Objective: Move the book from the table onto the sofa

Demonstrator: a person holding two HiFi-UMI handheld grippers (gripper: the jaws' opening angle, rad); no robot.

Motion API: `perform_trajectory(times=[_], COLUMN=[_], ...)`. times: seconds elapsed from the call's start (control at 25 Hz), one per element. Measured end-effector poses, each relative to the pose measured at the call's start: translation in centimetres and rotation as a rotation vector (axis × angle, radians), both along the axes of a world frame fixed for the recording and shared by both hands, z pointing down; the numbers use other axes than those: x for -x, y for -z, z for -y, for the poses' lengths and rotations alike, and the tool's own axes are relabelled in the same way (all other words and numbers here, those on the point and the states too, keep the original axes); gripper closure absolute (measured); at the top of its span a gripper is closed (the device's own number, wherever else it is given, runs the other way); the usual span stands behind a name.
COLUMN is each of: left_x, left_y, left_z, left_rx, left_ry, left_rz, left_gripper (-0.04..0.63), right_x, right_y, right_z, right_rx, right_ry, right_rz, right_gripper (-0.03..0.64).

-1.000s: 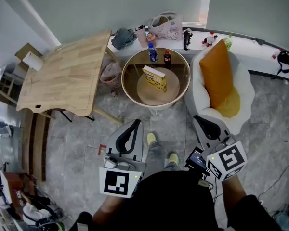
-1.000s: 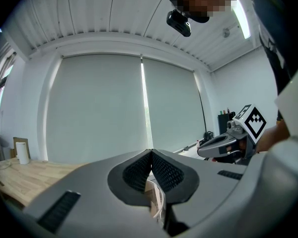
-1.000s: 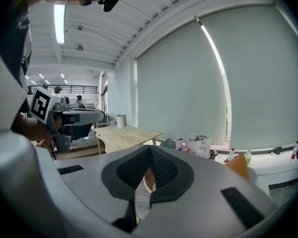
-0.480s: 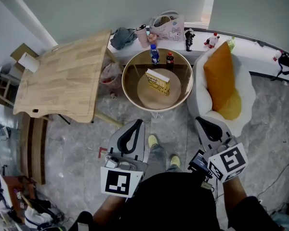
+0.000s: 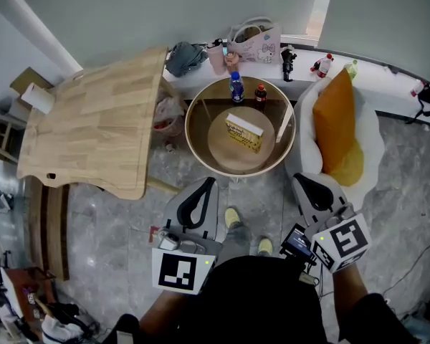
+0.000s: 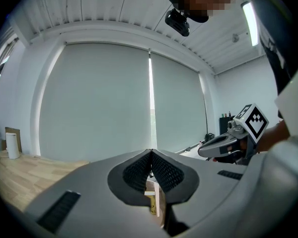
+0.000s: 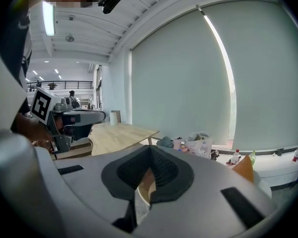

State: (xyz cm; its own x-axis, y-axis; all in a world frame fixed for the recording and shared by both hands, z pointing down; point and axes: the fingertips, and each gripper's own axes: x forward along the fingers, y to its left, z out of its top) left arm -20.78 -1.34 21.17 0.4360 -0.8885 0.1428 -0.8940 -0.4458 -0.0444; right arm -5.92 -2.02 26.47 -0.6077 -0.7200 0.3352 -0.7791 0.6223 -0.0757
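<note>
Fingers of the left gripper [image 5: 208,183] and right gripper [image 5: 299,180] are clenched empty; they should be released before the book [image 5: 244,132] on the counter [image 5: 198,117] is approached squarely.

The left tongs [image 5: 207,184] and right tongs [image 5: 300,181] are held side by side before the body, pointing forward, jaws together, apparently empty.

The head view looks steeply down from above the person onto the left gripper [image 5: 204,186], right gripper [image 5: 302,183], round table [image 5: 188,127], wooden table [image 5: 93,120] and sofa [image 5: 371,129]. Each gripper view sits close behind its own jaws, facing almost level toward the blinds [image 6: 99,98]. Each catches the other gripper at one side. All three views share the wooden table.
</note>
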Motion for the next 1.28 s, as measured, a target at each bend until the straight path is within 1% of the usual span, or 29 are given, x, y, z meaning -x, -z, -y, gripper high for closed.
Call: perform_trajectory(times=[0.08, 0.2, 0.28, 0.4, 0.56, 0.64, 0.72, 0.84, 0.96, 1.12, 1.16, 1.28], left_x=[1.0, 2.4, 3.2, 4.1, 5.1, 5.5, 5.9, 6.3, 6.8, 7.4, 7.6, 8.1], left_y=[-0.1, 0.0, -0.1, -0.3, -0.4, -0.4, -0.5, -0.6, -0.7, -0.8, -0.8, -0.8], left_z=[1.3, 3.2, 4.2, 5.5, 6.8, 7.3, 7.9, 8.7, 9.5, 10.1, 10.3, 10.8], left_rx=[0.0, -0.007, -0.006, 0.002, 0.001, 0.0, 0.0, -0.001, -0.006, -0.011, -0.011, -0.009], left_ry=[0.002, 0.006, 0.006, 0.001, -0.006, -0.013, -0.02, -0.029, -0.036, -0.045, -0.047, -0.05], left_rz=[-0.003, -0.009, -0.014, -0.017, -0.025, -0.029, -0.032, -0.036, -0.041, -0.04, -0.041, -0.048], left_gripper=[0.588, 0.588, 0.588, 0.588, 0.588, 0.588, 0.588, 0.588, 0.588, 0.588, 0.588, 0.588], right_x=[0.7, 2.0, 2.8, 3.6, 4.4, 4.8, 5.1, 5.6, 6.0, 6.6, 6.6, 6.9], right_y=[-0.1, 0.3, 0.3, 0.2, -0.6, -0.1, 0.0, 0.3, 0.1, 0.4, 0.4, -0.5], right_z=[1.3, 3.4, 4.3, 5.4, 6.0, 6.8, 7.3, 8.3, 8.7, 9.5, 9.6, 9.1], right_rx=[0.002, -0.029, -0.028, -0.02, 0.027, 0.007, 0.007, -0.025, -0.016, -0.039, -0.03, 0.054], right_ry=[-0.005, -0.021, -0.025, -0.03, -0.013, -0.034, -0.044, -0.059, -0.057, -0.074, -0.073, -0.055], right_rz=[-0.003, 0.008, 0.006, -0.003, -0.048, -0.037, -0.043, -0.031, -0.045, -0.045, -0.055, -0.121], right_gripper=[0.607, 0.607, 0.607, 0.607, 0.607, 0.607, 0.607, 0.607, 0.607, 0.607, 0.607, 0.607])
